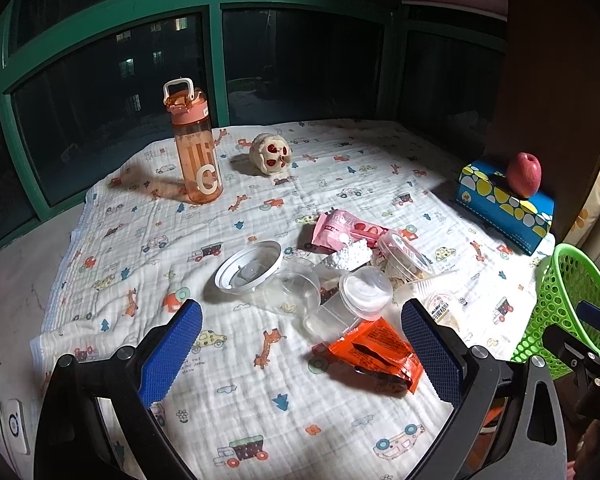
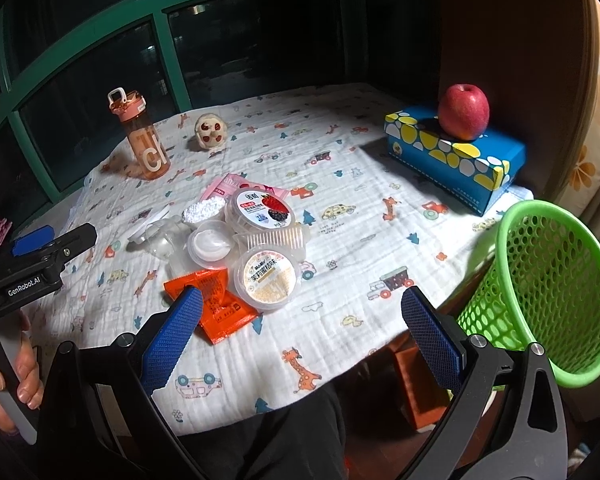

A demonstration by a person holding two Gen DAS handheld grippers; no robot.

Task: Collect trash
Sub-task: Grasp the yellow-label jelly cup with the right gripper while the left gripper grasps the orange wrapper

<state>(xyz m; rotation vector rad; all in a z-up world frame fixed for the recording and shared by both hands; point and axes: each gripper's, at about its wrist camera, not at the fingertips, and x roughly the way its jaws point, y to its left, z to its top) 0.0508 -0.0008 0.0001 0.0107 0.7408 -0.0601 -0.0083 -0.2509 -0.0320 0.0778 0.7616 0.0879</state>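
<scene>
A heap of trash lies mid-table: an orange foil wrapper (image 1: 374,354) (image 2: 216,308), a pink wrapper (image 1: 342,230) (image 2: 230,188), clear plastic cups and lids (image 1: 250,268) (image 2: 210,246), a jelly cup with a yellow label (image 2: 268,280) and a berry-labelled cup (image 2: 260,212). A green perforated basket (image 1: 568,304) (image 2: 540,292) stands at the table's right edge. My left gripper (image 1: 302,356) is open, hovering just in front of the orange wrapper. My right gripper (image 2: 302,340) is open over the front table edge, between the heap and the basket.
An orange water bottle (image 1: 196,148) (image 2: 142,140) and a skull-like toy (image 1: 268,154) (image 2: 210,132) stand at the back. A red apple (image 1: 524,174) (image 2: 464,112) rests on a blue tissue box (image 1: 504,206) (image 2: 456,160) at the right. A hand (image 2: 4,376) holds the left gripper's handle.
</scene>
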